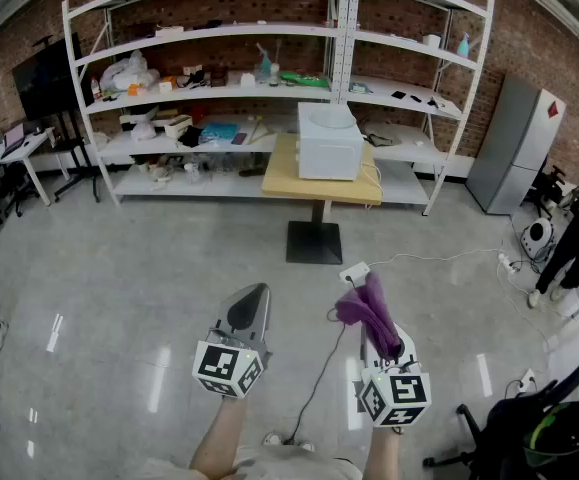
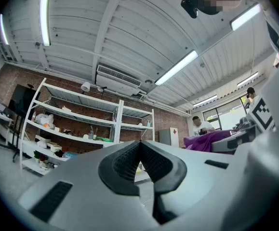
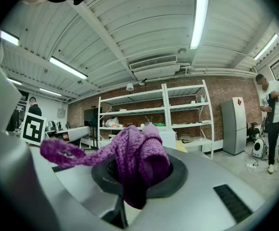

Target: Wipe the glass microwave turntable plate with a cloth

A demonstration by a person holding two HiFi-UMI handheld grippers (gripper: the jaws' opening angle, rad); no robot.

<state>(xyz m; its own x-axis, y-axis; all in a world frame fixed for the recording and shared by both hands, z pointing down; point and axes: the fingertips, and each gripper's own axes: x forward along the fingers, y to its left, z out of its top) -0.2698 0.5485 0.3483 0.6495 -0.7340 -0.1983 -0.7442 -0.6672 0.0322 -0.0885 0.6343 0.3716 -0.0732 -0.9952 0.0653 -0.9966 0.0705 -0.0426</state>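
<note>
Right gripper (image 1: 379, 343) down at 5 o'clock is clamped on the purple cloth (image 1: 367, 308), and the left gripper (image 1: 251, 303) at 7 is pinched shut with nothing in it. Looks like the walk-up stage: the microwave (image 1: 329, 148) sits on a table (image 1: 284, 175) well off at 12. The roundish thing on top may be the glass plate (image 1: 331, 118). Next move is closing that gap, cloth first.

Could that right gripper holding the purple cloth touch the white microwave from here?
Probably not yet: the right gripper with its purple cloth is well short of the microwave on the table. The floor between looks open, so walking closer should do.
</note>
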